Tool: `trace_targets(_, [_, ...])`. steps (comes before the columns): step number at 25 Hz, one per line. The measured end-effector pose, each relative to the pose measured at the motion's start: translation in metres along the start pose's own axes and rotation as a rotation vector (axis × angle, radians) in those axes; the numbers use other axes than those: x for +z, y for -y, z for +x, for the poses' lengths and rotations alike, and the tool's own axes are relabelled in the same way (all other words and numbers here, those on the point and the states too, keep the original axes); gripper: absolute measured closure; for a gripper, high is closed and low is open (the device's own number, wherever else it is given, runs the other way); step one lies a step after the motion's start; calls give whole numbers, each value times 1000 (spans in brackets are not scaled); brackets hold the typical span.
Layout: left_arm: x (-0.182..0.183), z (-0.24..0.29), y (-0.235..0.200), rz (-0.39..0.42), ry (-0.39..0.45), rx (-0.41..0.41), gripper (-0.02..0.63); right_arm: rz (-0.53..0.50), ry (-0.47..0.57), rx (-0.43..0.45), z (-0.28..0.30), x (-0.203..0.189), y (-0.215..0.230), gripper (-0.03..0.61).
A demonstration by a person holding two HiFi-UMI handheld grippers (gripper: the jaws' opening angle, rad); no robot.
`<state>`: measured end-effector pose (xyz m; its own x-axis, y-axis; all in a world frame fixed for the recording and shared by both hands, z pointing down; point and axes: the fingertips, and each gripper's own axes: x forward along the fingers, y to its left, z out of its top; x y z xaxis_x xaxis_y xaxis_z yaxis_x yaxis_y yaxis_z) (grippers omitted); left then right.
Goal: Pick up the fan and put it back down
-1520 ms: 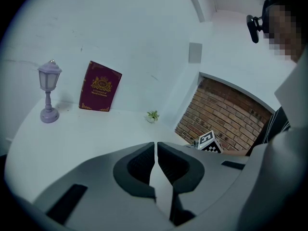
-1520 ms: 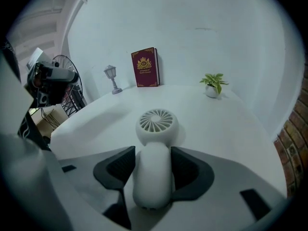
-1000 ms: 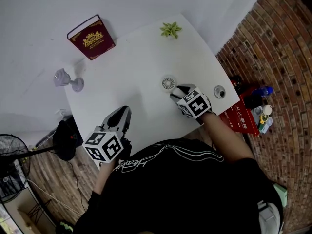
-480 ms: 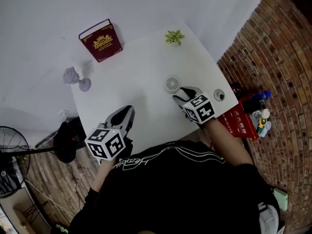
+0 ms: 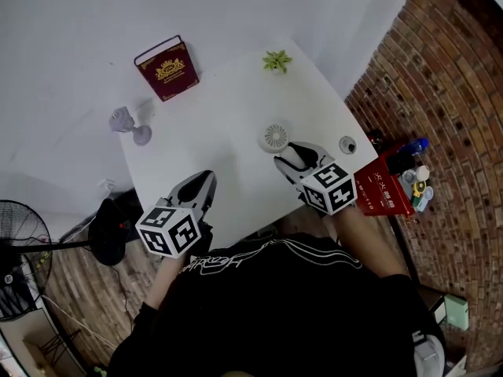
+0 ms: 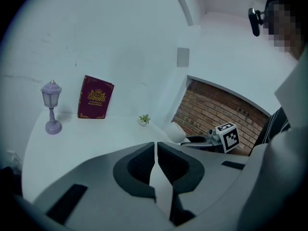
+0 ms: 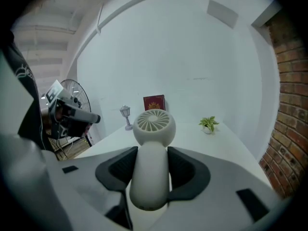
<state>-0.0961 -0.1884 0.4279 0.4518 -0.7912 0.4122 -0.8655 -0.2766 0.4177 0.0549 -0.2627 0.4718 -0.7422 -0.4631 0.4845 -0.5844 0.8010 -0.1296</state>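
so the only real container on the tabletop [image 5: 212, 132] is the tiny pot [image 5: 276, 63] at the far edge, with a little green plant in it. Down on the floor at the right there's a red box [image 5: 383, 192] with a few bottles [image 5: 416, 181] right by it, and I can't tell if they sit inside it or just next to it. The right tool [image 7: 151, 172] is clenched on the handle of the white fan [image 7: 153, 124], whose round grille head pokes out past the jaws, held over the right part of the tabletop and clear of it. The left tool [image 6: 156, 150] has its jaws pressed together with nothing in them, over the near left edge. A maroon book [image 5: 167, 69] stands against the far wall with a lilac lantern lamp [image 5: 126, 124] to its left. Hard to make out: a small round thing [image 5: 346, 144] at the tabletop's right edge, and a dark lump [image 5: 110, 228] on the floor at the left beside a floor fan [image 5: 16, 261] that's cut off by the frame; the person's body hides the tabletop's near edge
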Motion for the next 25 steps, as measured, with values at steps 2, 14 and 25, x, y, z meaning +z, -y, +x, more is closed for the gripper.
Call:
trace_targets(2, [-2,-4,5,5,-2,-7,571,17,34,11,-11,6,-10,385])
trace_targets(14, [-26,-20,21,6,-32,-60,571,94,130,15,-57,5,-46,385])
trace_targets(25, [-36,-20,41,35,-48,-109,571,112,153,-22,-84,-7,-57,384])
